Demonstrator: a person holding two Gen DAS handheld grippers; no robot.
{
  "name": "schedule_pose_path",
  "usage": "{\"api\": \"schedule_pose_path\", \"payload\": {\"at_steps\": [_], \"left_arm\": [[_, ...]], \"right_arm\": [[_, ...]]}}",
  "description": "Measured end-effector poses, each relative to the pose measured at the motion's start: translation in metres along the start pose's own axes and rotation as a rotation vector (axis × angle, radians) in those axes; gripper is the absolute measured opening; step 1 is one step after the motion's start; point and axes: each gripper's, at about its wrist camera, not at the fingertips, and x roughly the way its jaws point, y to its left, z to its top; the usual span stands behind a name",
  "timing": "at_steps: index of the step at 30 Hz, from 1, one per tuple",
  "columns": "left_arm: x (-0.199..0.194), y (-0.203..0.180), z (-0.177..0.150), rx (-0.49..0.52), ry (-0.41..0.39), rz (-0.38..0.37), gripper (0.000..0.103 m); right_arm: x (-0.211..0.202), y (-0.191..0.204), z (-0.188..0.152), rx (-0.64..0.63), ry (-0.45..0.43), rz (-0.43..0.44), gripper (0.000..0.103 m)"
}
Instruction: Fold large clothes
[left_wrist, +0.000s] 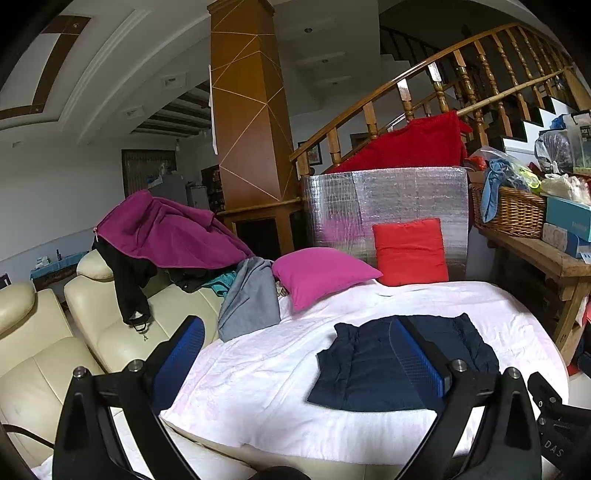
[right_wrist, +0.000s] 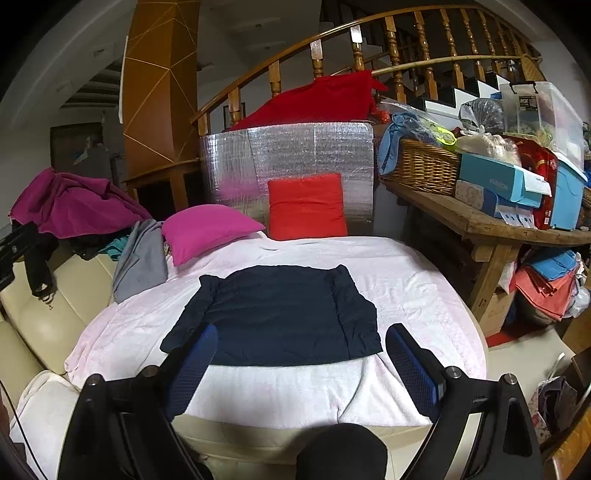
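A dark navy garment (right_wrist: 280, 314) lies flat in a rough rectangle on the pale pink sheet (right_wrist: 406, 280) of the bed; it also shows in the left wrist view (left_wrist: 369, 365). My right gripper (right_wrist: 301, 339) is open and empty, held above the garment's near edge. My left gripper (left_wrist: 295, 332) is open and empty, above the bed to the left of the garment. A heap of other clothes, a magenta jacket (left_wrist: 166, 229) and a grey garment (left_wrist: 251, 299), lies on the cream sofa (left_wrist: 44, 354) at the left.
A magenta pillow (right_wrist: 207, 229) and a red pillow (right_wrist: 306, 206) lean at the bed's head against a silver foil board (right_wrist: 288, 155). A wooden bench (right_wrist: 480, 218) with a basket and boxes stands on the right. A stair railing runs behind.
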Motion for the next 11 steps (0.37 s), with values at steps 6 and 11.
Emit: {"api": "schedule_pose_path", "payload": {"at_steps": [6,11], "left_arm": [[0.001,0.002,0.002,-0.008,-0.015,-0.009,0.100],[0.021,0.011,0.007,-0.069,-0.006,-0.021,0.100]], "right_arm": [[0.003,0.005,0.005,-0.018,-0.009,0.000,0.094],[0.016,0.003,0.019,-0.010,0.000,0.020,0.094]]}}
